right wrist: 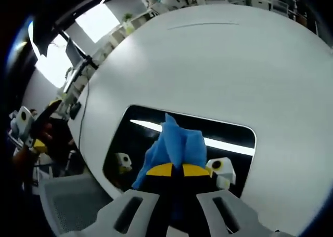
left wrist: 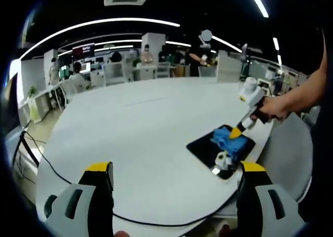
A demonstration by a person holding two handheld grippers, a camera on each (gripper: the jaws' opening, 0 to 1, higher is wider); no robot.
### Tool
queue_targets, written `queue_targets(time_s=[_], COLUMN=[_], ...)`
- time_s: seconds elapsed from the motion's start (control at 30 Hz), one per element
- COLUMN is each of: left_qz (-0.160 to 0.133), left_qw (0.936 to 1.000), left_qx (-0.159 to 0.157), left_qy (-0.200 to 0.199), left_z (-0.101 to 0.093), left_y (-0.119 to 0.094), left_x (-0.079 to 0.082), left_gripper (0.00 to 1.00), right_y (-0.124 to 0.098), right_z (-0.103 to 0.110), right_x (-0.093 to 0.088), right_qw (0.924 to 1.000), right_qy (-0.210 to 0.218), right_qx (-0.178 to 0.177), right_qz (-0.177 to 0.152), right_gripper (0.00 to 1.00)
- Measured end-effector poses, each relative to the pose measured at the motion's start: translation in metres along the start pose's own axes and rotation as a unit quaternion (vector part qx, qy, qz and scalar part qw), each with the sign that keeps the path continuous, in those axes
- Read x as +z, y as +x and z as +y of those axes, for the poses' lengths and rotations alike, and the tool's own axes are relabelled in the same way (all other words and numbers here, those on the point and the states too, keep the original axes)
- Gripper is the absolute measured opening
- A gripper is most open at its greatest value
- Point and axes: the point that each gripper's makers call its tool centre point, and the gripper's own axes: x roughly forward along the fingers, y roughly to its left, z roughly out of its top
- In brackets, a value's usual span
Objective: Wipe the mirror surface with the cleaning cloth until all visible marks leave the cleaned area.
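The mirror (right wrist: 229, 138) lies flat on the white surface (right wrist: 234, 65), a dark rounded rectangle in the lower middle of the right gripper view, with bright ceiling lights reflected across it. On it sits the blue cleaning cloth (right wrist: 174, 146), bunched into a peak, pinched between the yellow-tipped fingers (right wrist: 161, 169) of the right gripper (right wrist: 173, 170), which rise from the bottom of that view and press the cloth onto the glass. Small white and yellow reflections of the gripper parts show on the mirror at either side of the cloth.

In the left gripper view the mirror (left wrist: 203, 146) sits right of centre near the rounded edge of the surface (left wrist: 135, 128), with the cloth (left wrist: 229, 141) on top and the right gripper (left wrist: 238, 133) coming down onto it from the upper right, held by a person's hand (left wrist: 276, 108). The left gripper (left wrist: 174, 169) stands at the bottom of this view, its fingers (left wrist: 99, 169) spread wide apart over the bare surface and holding nothing. A black cable (left wrist: 57, 172) runs along the lower left edge of the surface. Desks, chairs and seated people fill the office behind.
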Motion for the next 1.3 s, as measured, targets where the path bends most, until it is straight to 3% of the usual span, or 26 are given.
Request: queue_targets(time_s=[0.37, 0.57, 1.3], left_qz=[0.003, -0.002, 0.003], left_qw=[0.9996, 0.9996, 0.9995], left_qx=[0.026, 0.028, 0.032], left_qy=[0.002, 0.001, -0.005], left_z=[-0.001, -0.016, -0.033], left_y=[-0.003, 0.000, 0.008], left_x=[-0.002, 0.003, -0.010], left_gripper=[1.00, 1.00, 1.00], right_y=[-0.021, -0.032, -0.030], right_z=[-0.039, -0.059, -0.064], right_x=[-0.010, -0.018, -0.022], right_qw=[0.9999, 0.9996, 0.9990], right_qy=[0.006, 0.019, 0.001], right_qx=[-0.010, -0.020, -0.044], right_qz=[-0.003, -0.004, 0.003], right_gripper=[0.00, 0.00, 0.00])
